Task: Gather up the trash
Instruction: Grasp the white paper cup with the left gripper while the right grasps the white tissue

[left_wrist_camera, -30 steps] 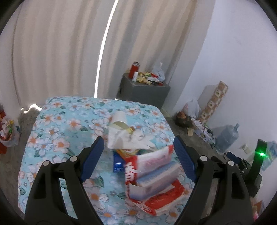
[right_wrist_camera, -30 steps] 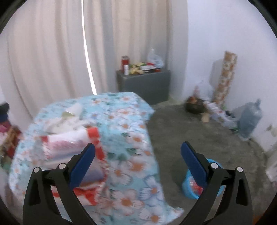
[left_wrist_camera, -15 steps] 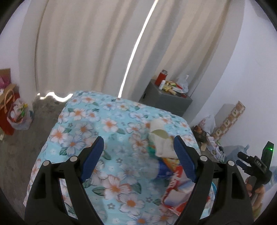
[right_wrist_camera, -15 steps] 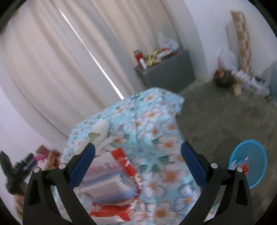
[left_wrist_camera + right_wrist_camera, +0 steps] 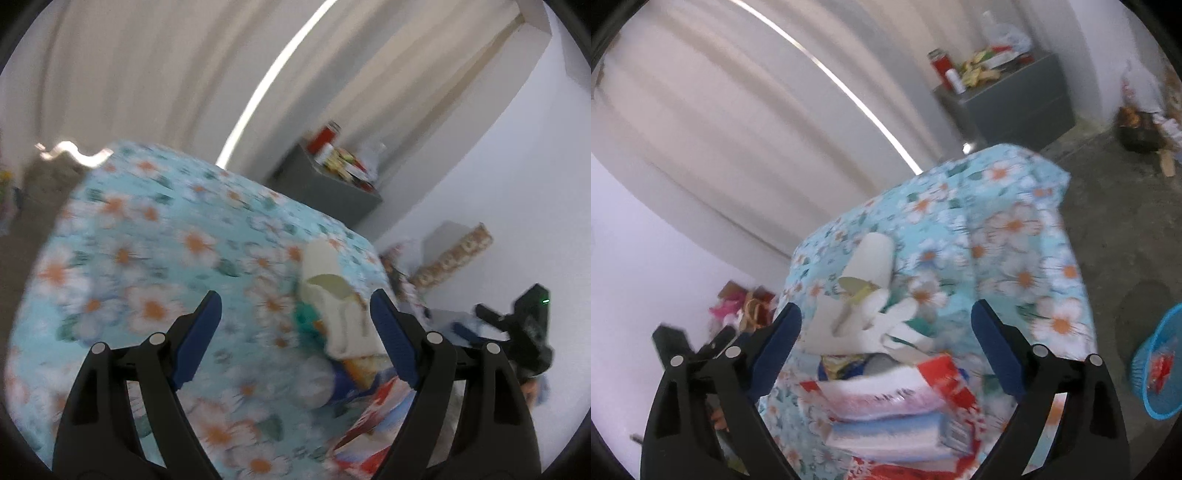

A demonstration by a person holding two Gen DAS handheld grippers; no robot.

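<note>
Tongs on both sides have swung toward the trash pile (image 5: 886,373) on the floral surface (image 5: 155,258); left tongs (image 5: 295,325) released and empty, right tongs (image 5: 886,332) closing with nothing pinched yet, so a pick looks imminent; blue basket (image 5: 1158,365) on the floor holds red wrappers

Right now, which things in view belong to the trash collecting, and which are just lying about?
Part of the job:
- pile of wrappers and packets on the flowered cloth
- white paper cup on that pile
- blue basket on the floor, some trash inside

Lying about:
- grey cabinet with red flask
- patterned roll against the wall
- curtains
</note>
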